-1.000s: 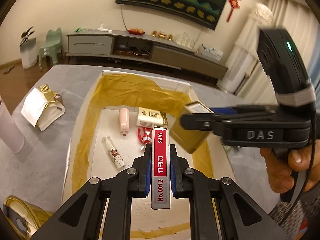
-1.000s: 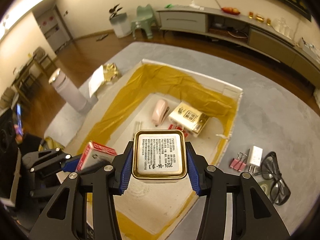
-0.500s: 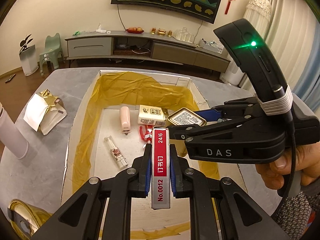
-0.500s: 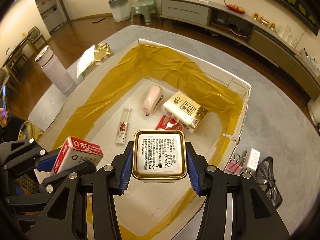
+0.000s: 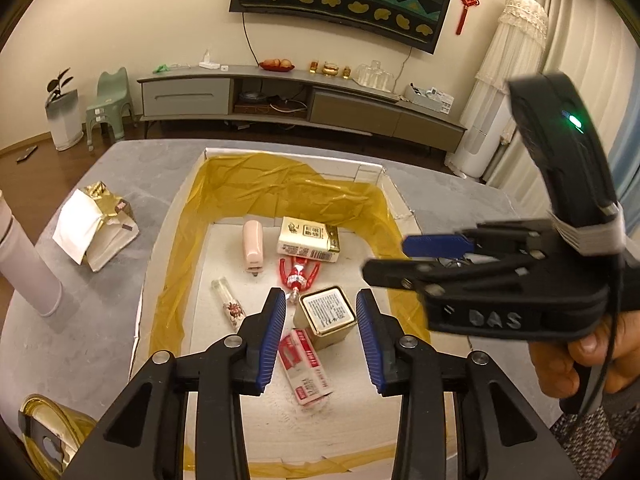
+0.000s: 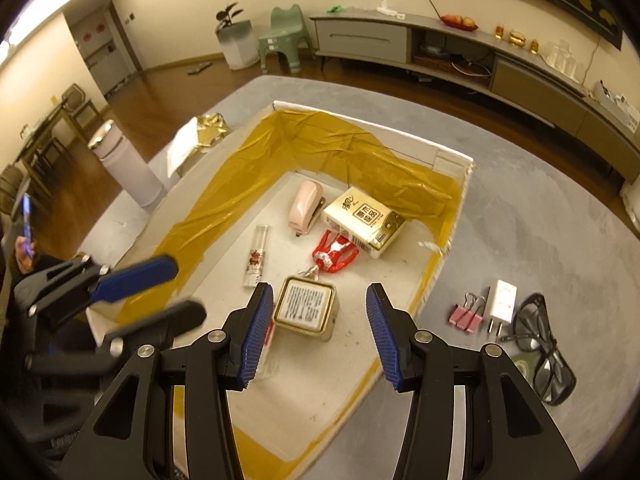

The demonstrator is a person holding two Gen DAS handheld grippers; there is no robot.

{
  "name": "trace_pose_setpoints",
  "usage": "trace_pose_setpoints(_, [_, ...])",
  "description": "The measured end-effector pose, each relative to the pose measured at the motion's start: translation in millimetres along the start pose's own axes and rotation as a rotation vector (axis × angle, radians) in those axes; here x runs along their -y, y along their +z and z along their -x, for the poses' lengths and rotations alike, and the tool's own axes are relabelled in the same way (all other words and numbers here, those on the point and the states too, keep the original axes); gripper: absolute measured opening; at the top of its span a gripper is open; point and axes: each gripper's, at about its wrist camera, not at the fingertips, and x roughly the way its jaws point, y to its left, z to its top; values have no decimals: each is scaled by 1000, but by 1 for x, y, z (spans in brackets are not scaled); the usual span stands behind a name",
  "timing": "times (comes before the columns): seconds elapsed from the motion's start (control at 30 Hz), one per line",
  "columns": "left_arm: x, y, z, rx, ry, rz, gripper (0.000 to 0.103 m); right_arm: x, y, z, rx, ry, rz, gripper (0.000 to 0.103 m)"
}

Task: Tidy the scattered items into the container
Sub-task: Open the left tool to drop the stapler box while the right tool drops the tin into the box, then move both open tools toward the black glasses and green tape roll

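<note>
The white box lined with yellow tape [image 5: 182, 216] [image 6: 456, 220] lies on the grey table. Inside it rest a gold tin [image 5: 327, 317] [image 6: 307, 309], a red and white staples box [image 5: 306, 366], a pink stapler [image 5: 253, 246] [image 6: 306, 204], a tissue pack [image 5: 308, 239] [image 6: 366, 222], a red figure [image 5: 298, 274] [image 6: 334, 254] and a small clear bottle [image 5: 229, 307] [image 6: 256, 258]. My left gripper [image 5: 322, 340] [image 6: 160, 292] hangs open above the staples box. My right gripper [image 6: 320, 336] [image 5: 400, 256] is open above the tin, holding nothing.
Right of the box on the table lie pink binder clips [image 6: 464, 316], a white charger [image 6: 502, 302] and dark glasses [image 6: 544, 352]. To the left stand a white flask [image 5: 24, 264] [image 6: 128, 168] and a gold-foil pack [image 5: 94, 226]. A gold lid [image 5: 44, 436] sits near the front left corner.
Both grippers have opened. The staples box dropped from the left one and the gold tin from the right one; both now lie on the box floor.
</note>
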Motion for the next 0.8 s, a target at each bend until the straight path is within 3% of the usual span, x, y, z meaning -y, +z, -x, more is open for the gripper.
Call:
trace_pose_setpoints(0.33, [-21,12,34,93,63,72,39,14,-27,62,153,145,-35,52])
trace_pose_setpoints(0.57, [-15,17,47,138,78,80,39,35,-56,102,275,260,-68,52])
trace_pose_setpoints(0.8, [4,20,53,164,29,72,39,65,-94,117,373,335,-119,52])
